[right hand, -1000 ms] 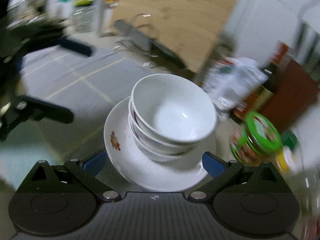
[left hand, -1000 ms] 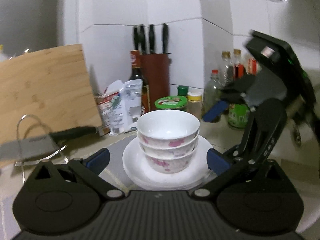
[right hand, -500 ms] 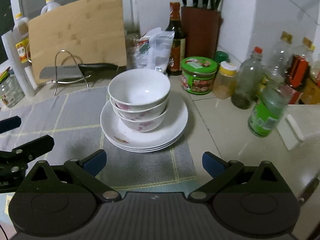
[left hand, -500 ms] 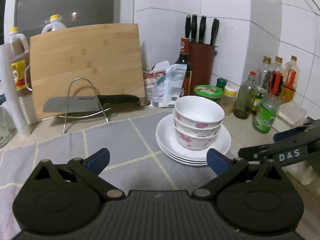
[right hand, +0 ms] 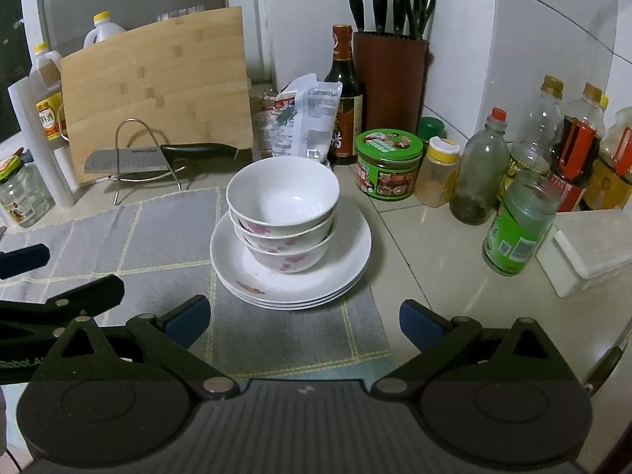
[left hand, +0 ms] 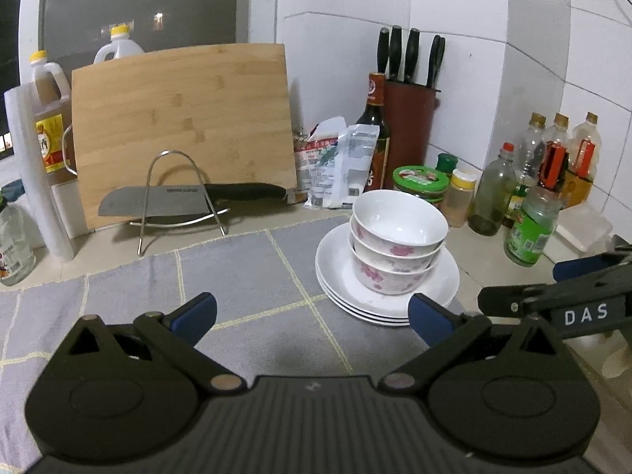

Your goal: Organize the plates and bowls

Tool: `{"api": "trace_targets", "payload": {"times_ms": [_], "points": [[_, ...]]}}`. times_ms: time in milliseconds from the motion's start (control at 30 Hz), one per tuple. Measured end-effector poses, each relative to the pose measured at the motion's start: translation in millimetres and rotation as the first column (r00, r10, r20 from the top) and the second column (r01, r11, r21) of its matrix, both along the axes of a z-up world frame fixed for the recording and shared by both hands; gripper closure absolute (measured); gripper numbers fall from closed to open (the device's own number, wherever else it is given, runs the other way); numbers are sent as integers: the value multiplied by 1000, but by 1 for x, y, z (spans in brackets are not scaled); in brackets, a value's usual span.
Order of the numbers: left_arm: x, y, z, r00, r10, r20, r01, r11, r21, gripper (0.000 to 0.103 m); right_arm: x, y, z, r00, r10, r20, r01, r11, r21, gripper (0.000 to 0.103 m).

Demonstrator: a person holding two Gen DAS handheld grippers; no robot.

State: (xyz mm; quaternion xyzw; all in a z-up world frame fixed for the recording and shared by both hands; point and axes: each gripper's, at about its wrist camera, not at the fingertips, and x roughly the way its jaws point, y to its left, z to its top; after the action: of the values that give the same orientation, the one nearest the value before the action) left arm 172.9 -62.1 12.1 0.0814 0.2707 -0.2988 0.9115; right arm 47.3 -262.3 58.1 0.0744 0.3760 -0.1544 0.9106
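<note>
I see bowls (right hand: pixel 282 213) stacked on plates (right hand: pixel 347 260), on mat (right hand: pixel 158 233); cutting board (right hand: pixel 158 91) behind-left w/ knife (right hand: pixel 158 156) in front; bottles (right hand: pixel 521 221) right.

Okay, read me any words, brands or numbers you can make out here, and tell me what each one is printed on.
"DAS": black right gripper arm, white letters.
"Robot.AI", partly cut off: black left gripper arm.
Steel cleaver blade print: too small.
Green round tin, bottle labels, white packets: unreadable.

left hand-held gripper (left hand: pixel 312 312): showing black ribbed body, blue pads, silver rivets
right hand-held gripper (right hand: pixel 304 318): bearing white "DAS" lettering
</note>
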Motion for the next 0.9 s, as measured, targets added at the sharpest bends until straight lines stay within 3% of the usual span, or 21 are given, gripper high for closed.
{"api": "trace_targets", "payload": {"times_ms": [900], "points": [[-1,0,1,1000,-4,-21,4,1000,-1,1,-3,2,2,1000,-19,-8,19,1000,-10,0]]}}
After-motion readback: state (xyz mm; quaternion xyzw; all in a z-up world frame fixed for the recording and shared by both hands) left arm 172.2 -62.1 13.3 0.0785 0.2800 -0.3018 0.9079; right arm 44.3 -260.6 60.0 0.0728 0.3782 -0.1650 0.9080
